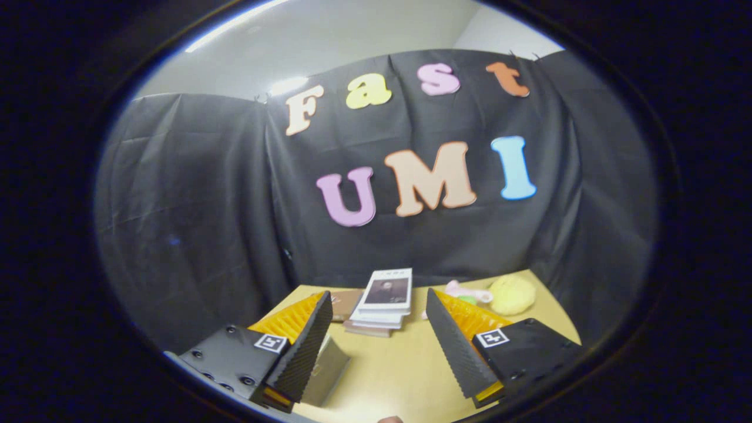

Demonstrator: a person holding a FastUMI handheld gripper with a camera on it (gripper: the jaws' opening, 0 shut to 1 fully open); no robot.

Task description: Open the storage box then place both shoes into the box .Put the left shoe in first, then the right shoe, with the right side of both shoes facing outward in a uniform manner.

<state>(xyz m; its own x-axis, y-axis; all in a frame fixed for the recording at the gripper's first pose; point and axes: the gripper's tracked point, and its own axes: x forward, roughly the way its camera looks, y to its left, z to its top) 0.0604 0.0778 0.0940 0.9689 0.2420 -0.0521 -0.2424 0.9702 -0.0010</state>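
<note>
Two fingers of your hand-held gripper (376,329) stand wide apart with nothing between them, so it is released. No shoe can be made out; a grey, box-like edge (329,370) shows just under your left finger, but you cannot tell if this is the storage box. Between the fingers the worktop (388,370) is bare and gives you open room. Beyond the fingers a stack of books (385,302) lies near the black cloth wall (194,223). Behind your right finger sit a yellow sponge-like lump (512,295) and a pink thing (467,292), near the far edge.
</note>
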